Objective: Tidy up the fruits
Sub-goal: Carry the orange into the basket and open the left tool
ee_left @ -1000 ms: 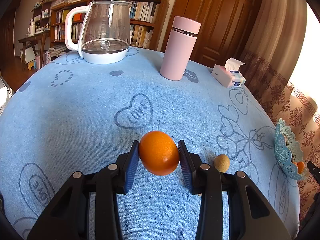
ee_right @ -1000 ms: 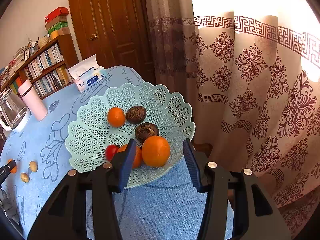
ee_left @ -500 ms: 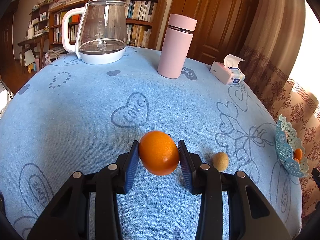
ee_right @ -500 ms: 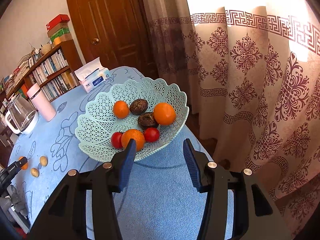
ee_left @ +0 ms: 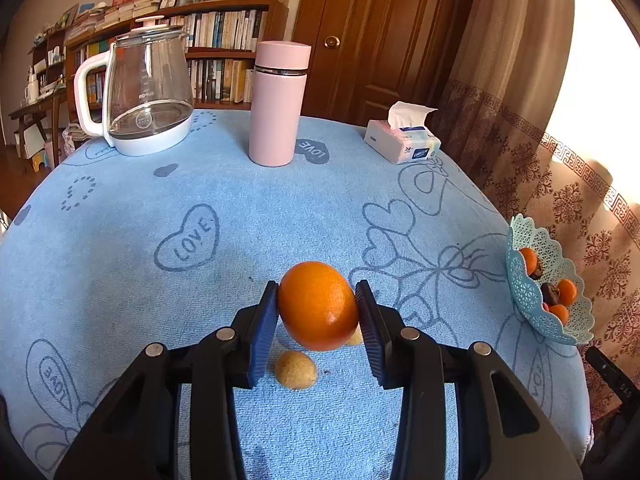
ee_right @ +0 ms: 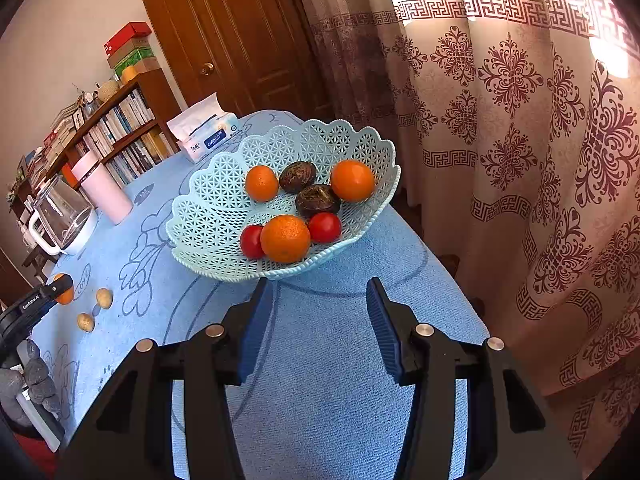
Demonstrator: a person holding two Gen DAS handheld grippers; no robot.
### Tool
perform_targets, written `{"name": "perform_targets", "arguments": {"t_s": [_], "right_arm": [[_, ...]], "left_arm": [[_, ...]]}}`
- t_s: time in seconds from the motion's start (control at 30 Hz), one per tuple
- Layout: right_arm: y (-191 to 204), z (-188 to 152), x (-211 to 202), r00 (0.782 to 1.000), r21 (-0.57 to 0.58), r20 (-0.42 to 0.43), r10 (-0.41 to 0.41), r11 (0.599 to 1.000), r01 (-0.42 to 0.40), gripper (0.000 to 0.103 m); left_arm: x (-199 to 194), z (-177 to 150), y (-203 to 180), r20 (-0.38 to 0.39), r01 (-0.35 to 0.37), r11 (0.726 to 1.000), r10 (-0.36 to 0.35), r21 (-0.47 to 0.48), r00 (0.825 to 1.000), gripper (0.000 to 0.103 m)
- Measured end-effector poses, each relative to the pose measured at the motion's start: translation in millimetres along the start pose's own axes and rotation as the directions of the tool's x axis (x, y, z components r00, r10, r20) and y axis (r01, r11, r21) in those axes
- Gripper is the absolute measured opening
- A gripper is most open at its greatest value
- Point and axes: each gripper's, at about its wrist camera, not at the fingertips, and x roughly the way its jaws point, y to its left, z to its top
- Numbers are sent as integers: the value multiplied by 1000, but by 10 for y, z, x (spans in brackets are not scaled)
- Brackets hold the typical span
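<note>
My left gripper is shut on an orange and holds it above the blue tablecloth. Two small tan fruits lie under it, one in full view, one mostly hidden behind the orange. The light-blue lattice fruit basket stands near the table's right edge and holds several oranges, tomatoes and dark fruits; it also shows in the left wrist view. My right gripper is open and empty just in front of the basket. The left gripper with its orange appears far left in the right wrist view.
A glass kettle, a pink flask and a tissue pack stand at the table's far side. A curtain hangs close behind the basket. The table edge drops off right of the basket.
My right gripper has pulled back from the basket, leaving an orange inside it. My left gripper has carried its orange to the right, over the small tan fruits.
</note>
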Motion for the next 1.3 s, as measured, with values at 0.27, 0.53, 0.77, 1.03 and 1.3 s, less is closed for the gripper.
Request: {"name": "perform_targets", "arguments": {"t_s": [0.27,0.53,0.77,1.03,1.3], "right_arm": [[-63,-40,17,1000,23,-8,26,999,-26,50],[-66,-77,35,998,23,-18,52,998,-52,51],[-74,-97,58,997,28,-26,69,997,-68,51],[-52,-118,81,997,20,-33,76,997,-76,51],[-46,-127,96,996,20,-37,76,997,-76,51]], "left_arm": [[34,63,-663,-3,88,990,-89,113,996,39],[114,86,-1367,-18,176,957,-177,231,984,39],[271,99,-1795,-50,237,930,-232,282,971,40],[442,33,-2061,-86,265,910,-251,319,964,40],[523,0,-2068,-96,261,911,-242,319,965,41]]}}
